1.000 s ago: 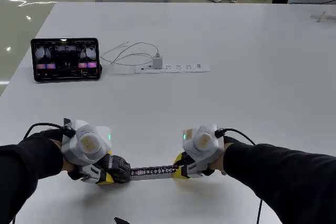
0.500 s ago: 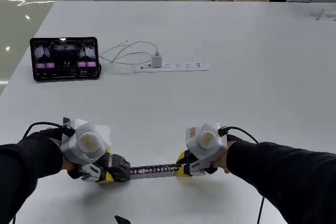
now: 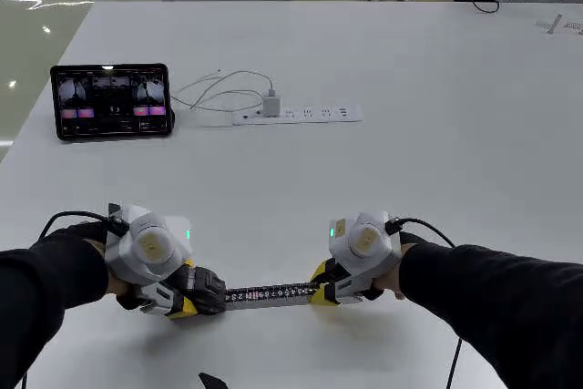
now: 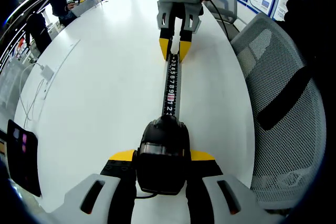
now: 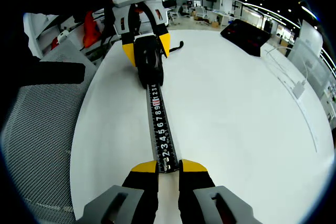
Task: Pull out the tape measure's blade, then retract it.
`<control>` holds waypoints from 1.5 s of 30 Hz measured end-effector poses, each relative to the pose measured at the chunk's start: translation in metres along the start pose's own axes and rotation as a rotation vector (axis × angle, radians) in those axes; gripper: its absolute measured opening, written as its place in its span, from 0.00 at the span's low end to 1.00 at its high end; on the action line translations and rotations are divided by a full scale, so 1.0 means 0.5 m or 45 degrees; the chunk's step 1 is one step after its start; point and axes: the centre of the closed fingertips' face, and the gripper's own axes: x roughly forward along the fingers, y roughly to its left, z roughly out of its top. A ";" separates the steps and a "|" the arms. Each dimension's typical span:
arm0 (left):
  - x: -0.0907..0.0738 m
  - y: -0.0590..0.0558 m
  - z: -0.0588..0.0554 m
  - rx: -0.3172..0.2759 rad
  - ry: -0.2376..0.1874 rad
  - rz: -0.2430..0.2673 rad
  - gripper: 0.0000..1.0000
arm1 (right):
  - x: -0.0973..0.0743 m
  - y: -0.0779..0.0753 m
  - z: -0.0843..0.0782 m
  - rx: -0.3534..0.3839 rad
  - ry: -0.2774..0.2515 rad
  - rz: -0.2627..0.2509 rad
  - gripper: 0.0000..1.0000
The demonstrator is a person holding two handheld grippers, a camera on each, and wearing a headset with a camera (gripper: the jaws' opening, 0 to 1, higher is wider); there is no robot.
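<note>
Right gripper view: right gripper [image 5: 168,167] nips blade [image 5: 159,124] end; left gripper [image 5: 146,50] clamps tape measure [image 5: 148,65]

Black tape measure case [image 4: 163,156] – dark blade [image 5: 159,124], white numerals; yellow-tipped jaws; white table [image 3: 410,88].

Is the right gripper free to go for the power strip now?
Probably not yet: the right gripper is shut on the blade, stretched from the case in the left gripper. It must let go before heading for the power strip.
</note>
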 end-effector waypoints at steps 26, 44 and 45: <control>0.001 0.001 0.001 0.000 0.000 0.001 0.31 | -0.015 -0.004 -0.021 0.019 0.005 -0.007 0.10; 0.000 0.000 0.000 -0.002 0.001 0.002 0.31 | -0.024 -0.008 -0.032 0.023 0.014 -0.009 0.10; 0.000 0.000 0.000 -0.002 0.000 0.002 0.30 | -0.025 -0.008 -0.033 0.024 0.015 -0.008 0.10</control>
